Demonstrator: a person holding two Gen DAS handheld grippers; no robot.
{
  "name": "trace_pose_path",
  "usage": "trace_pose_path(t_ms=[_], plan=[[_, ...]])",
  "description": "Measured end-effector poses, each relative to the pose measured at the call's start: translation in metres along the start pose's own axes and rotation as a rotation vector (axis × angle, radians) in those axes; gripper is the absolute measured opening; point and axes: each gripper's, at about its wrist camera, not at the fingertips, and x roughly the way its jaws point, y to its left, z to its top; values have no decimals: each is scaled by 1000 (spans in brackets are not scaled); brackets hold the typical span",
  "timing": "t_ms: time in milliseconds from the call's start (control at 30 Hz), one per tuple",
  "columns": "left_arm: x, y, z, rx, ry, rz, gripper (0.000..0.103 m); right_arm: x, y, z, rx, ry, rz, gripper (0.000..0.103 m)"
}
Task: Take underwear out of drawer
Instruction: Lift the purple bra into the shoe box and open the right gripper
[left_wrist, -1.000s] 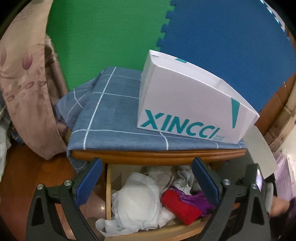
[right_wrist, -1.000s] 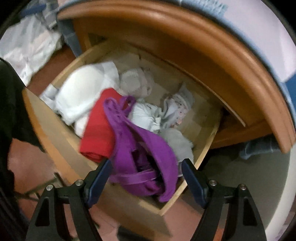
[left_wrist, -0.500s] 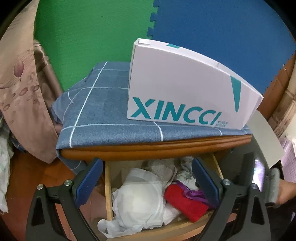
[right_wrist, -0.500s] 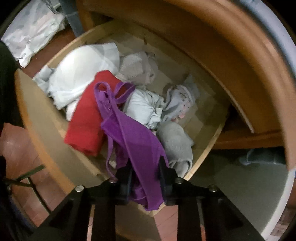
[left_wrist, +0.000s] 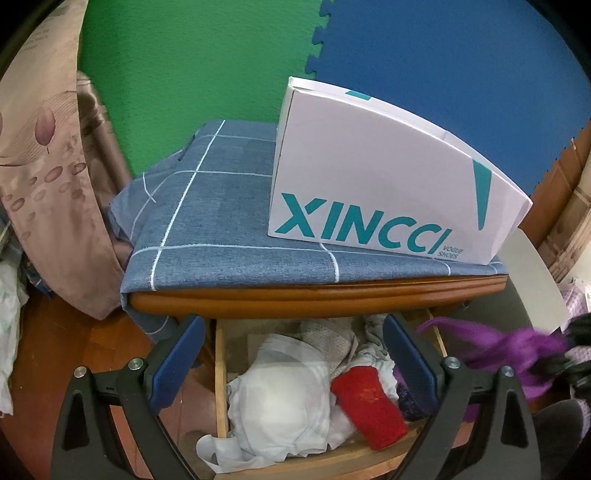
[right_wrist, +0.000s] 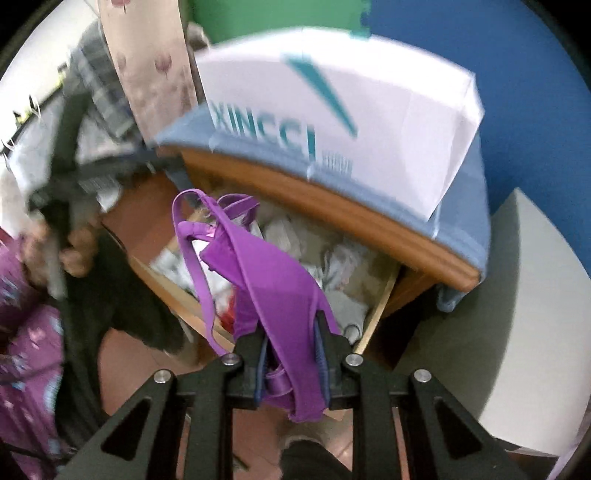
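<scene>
My right gripper (right_wrist: 291, 341) is shut on a purple bra (right_wrist: 273, 280) and holds it lifted above the open wooden drawer (right_wrist: 373, 317); its straps hang toward the left. The same purple bra (left_wrist: 513, 350) shows blurred at the right of the left wrist view, outside the drawer. My left gripper (left_wrist: 291, 358) is open and empty, hovering over the drawer (left_wrist: 220, 369). In the drawer lie a white bra (left_wrist: 280, 402), a red rolled garment (left_wrist: 369, 402) and several pale garments (left_wrist: 332, 339).
A white XINCCI shoe box (left_wrist: 388, 177) stands on a blue checked cloth (left_wrist: 207, 214) on the cabinet top. A patterned beige curtain (left_wrist: 48, 177) hangs at the left. Green and blue foam mats (left_wrist: 443, 59) cover the wall. A grey-white surface (right_wrist: 517, 332) stands right of the cabinet.
My right gripper has shut on the purple bra and lifted it up and out of the drawer toward the right. The left gripper has stayed open over the drawer.
</scene>
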Motion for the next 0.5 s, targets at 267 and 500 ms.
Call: trace_pose_path(t_ms=[267, 500], plan=[[-1, -5, -3, 41, 7, 11, 95, -78, 6, 39, 36, -195, 29, 21], [-2, -7, -3, 54, 8, 1, 95, -143, -7, 104, 42, -354, -24, 21]])
